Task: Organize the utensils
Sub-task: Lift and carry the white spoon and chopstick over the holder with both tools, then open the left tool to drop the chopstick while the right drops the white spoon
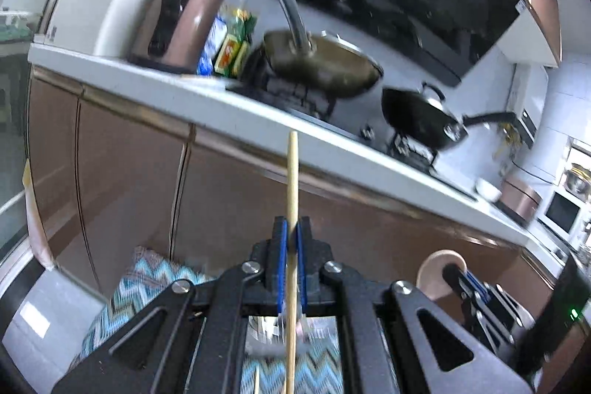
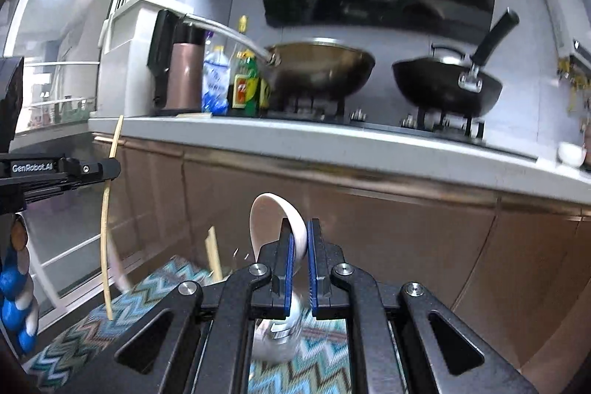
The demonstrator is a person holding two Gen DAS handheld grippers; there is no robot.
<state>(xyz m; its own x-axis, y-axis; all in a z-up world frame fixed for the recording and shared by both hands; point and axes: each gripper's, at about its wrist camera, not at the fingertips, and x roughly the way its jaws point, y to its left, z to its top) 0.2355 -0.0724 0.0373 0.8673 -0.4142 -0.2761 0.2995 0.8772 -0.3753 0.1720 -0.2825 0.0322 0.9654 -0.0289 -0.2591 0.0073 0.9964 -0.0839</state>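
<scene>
My left gripper is shut on a pale wooden chopstick that stands upright between the blue pads and pokes well above them. The right wrist view shows that same left gripper at the left edge, with the chopstick hanging below it. A white ceramic spoon is clamped in my shut right gripper, its bowl curving up over the left finger. From the left wrist view the right gripper and the spoon appear at lower right. Both grippers hang over a zigzag cloth.
Ahead runs a white counter over brown cabinet doors. On it stand a brass wok, a black wok, a brown thermos, bottles and a white bowl. Another wooden stick stands by the cloth.
</scene>
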